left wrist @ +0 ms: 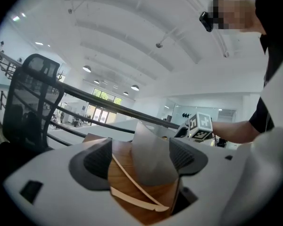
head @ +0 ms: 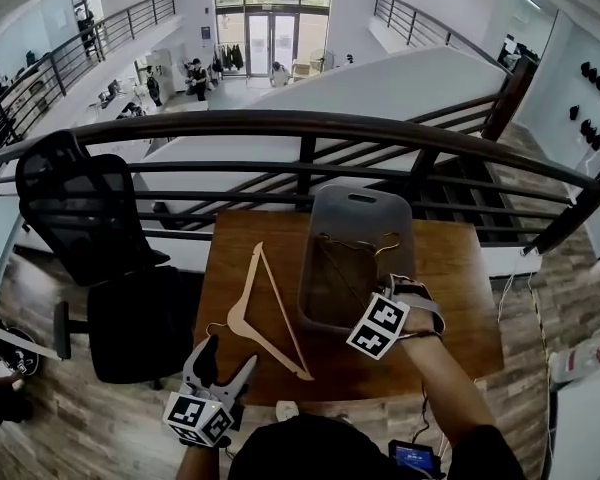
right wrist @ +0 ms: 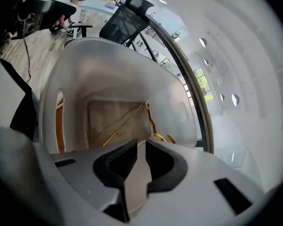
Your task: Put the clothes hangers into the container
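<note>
A translucent grey plastic container (head: 360, 198) stands upright on the brown wooden desk (head: 460, 288), towards its far edge. One thin gold wire clothes hanger (head: 355, 246) already lies inside it, slanting across the bottom with its hook towards the far right corner. So that part of the job looks done.

The right hand-held gripper (head: 398, 286) hangs over the container's near right rim and points down into it. In the right gripper view its jaws stand a little apart with nothing pinched between them. The gold hanger (right wrist: 125, 124) rests on the container floor beyond the tips, apart from them as far as I can tell.

A pale wooden clothes hanger (head: 243, 283) lies flat on the desk just left of the container, outside it. It is the one hanger in view that is not yet put away.

The left hand-held gripper (head: 230, 353) sits at the near edge of the desk, close to the wooden hanger's near end. Its jaws gape wide and hold nothing. In the left gripper view the wooden hanger (left wrist: 132, 182) shows on the desk beyond the open jaws, untouched.

By my reading the task is about half finished. Picking up the wooden hanger and lowering it into the container is what remains.
</note>
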{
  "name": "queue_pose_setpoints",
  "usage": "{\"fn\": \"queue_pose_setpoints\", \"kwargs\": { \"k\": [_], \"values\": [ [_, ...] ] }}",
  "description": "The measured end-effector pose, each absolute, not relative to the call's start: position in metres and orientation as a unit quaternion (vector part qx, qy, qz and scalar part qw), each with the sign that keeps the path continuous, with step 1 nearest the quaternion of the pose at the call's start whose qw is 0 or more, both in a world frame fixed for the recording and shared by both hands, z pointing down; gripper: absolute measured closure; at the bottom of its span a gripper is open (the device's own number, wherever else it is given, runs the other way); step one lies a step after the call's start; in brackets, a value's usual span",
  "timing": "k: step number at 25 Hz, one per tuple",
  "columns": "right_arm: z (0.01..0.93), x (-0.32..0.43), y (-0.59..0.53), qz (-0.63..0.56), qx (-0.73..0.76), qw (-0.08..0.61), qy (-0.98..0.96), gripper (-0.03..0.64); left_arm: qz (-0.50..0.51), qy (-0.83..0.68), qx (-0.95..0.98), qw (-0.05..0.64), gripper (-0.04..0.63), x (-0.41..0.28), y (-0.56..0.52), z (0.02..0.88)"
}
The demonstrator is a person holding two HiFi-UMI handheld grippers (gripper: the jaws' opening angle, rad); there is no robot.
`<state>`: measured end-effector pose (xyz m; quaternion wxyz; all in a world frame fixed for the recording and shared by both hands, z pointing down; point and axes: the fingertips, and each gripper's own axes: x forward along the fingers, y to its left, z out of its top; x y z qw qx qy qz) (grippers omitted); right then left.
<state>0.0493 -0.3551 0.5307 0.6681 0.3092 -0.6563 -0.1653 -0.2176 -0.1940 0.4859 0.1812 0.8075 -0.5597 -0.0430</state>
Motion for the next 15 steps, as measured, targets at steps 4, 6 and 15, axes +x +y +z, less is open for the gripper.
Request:
{"fn": "queue_pose_setpoints", "kwargs": {
  "k": [4,6,15],
  "values": [
    [0.528,0.044,-0.351,-0.155,0.313,0.636,-0.688,0.552,-0.038,-0.566,0.804,0.178,0.224,-0.215,-0.193,0.486],
    [0.524,0.044,-0.348,-0.145,0.316,0.615,-0.708,0.554,-0.032,-0.569,0.803,0.175,0.224,-0.209,-0.192,0.484],
    [0.458,0.046,-0.343,-0.133,0.394,0.416,-0.809,0.586,-0.014,-0.570,0.810,0.136,0.227,-0.187,-0.209,0.456]
  ]
}}
